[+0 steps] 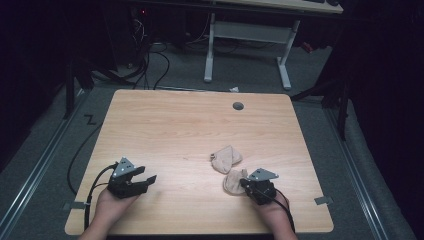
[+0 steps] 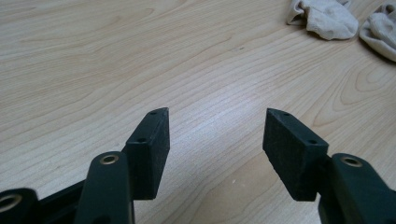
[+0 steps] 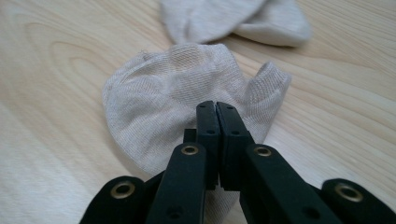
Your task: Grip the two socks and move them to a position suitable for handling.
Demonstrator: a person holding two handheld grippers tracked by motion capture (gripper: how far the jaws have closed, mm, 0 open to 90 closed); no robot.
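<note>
On light wooden table (image 1: 175,130) over grey carpet (image 1: 250,70): left gripper (image 1: 145,178) fingers apart, right gripper (image 1: 243,183) fingers closed over beige sock (image 3: 163,98).

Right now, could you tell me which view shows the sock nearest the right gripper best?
The right gripper view: the near sock lies close up behind the shut jaws. The high view shows it small; the left gripper view catches its edge.

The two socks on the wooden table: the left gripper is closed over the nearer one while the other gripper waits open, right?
Not quite: you have the sides swapped. The right gripper is closed over the nearer sock, as the right gripper view shows, while the left gripper waits open over bare table. The other sock lies just beyond.
</note>
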